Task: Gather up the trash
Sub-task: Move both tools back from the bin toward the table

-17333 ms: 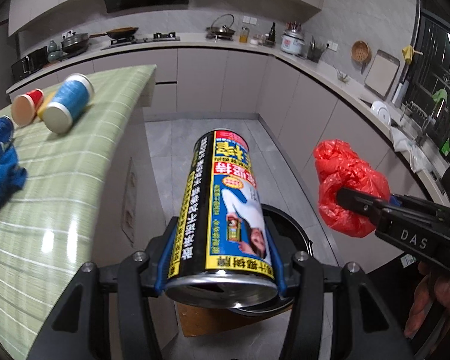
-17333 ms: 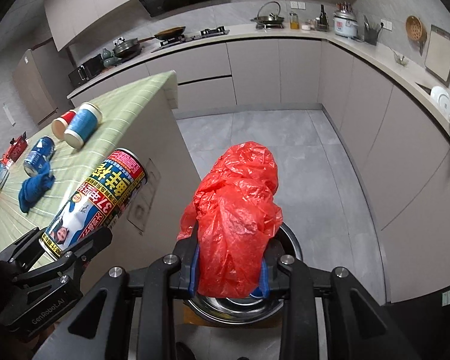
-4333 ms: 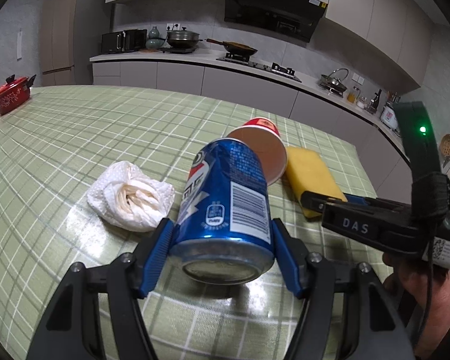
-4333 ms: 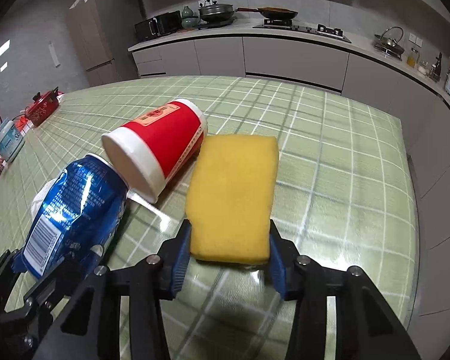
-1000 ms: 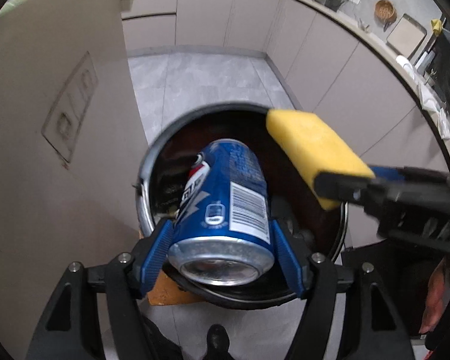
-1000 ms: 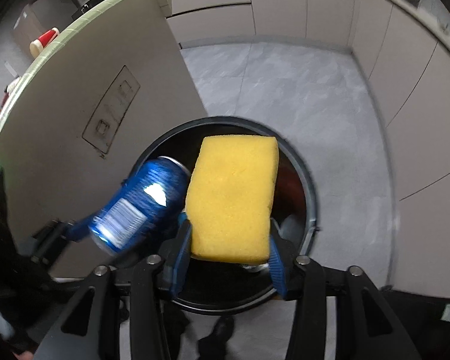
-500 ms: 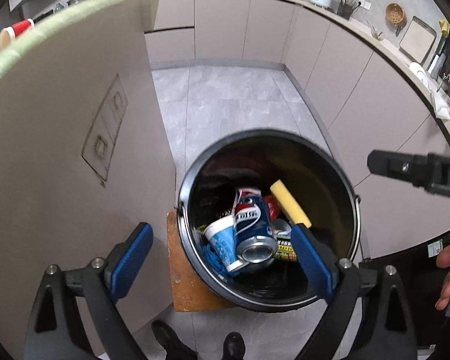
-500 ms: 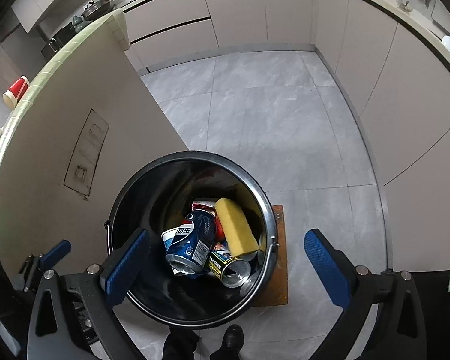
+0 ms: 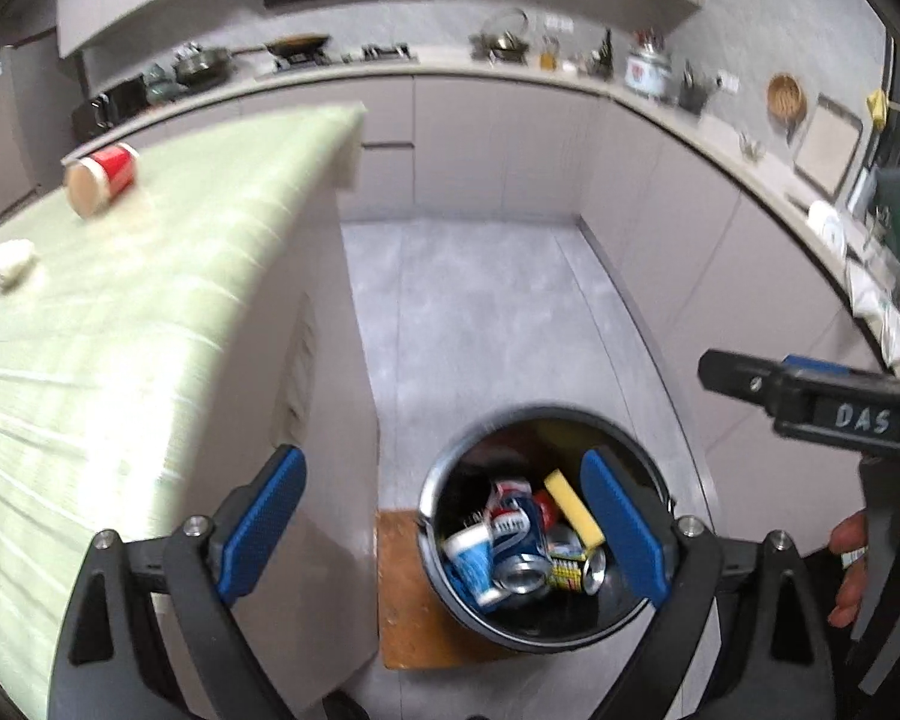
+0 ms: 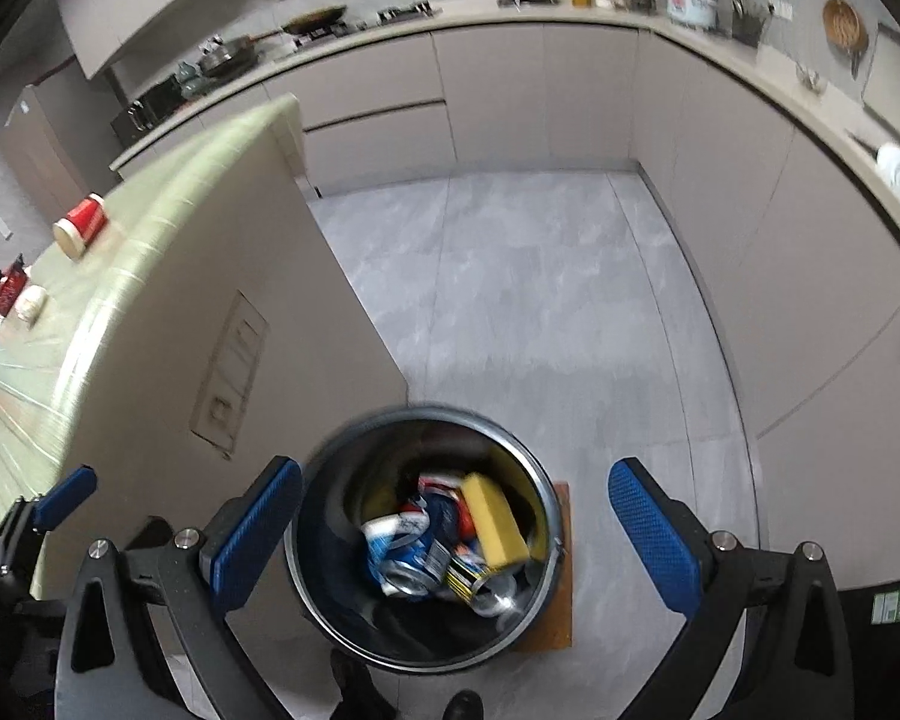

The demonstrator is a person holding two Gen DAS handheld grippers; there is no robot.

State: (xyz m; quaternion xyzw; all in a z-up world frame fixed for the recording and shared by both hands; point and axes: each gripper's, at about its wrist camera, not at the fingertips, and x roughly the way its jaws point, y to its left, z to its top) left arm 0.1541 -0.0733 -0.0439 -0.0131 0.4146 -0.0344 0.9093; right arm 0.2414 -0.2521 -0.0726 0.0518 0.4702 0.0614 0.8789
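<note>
Bin [image 9: 444, 594] under both spread grippers [image 9: 444, 516]

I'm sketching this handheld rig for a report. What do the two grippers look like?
Both are black frames with silver screws and blue, textured finger pads. The left gripper and the right gripper match. From the side, the right one shows white "DAS" lettering and a green light.

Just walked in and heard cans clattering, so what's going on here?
A person is clearing trash with two hand-held tongs. Both the left tongs and right tongs are open and empty above the bin, which holds cans and a yellow sponge. A red cup lies on the counter.
</note>
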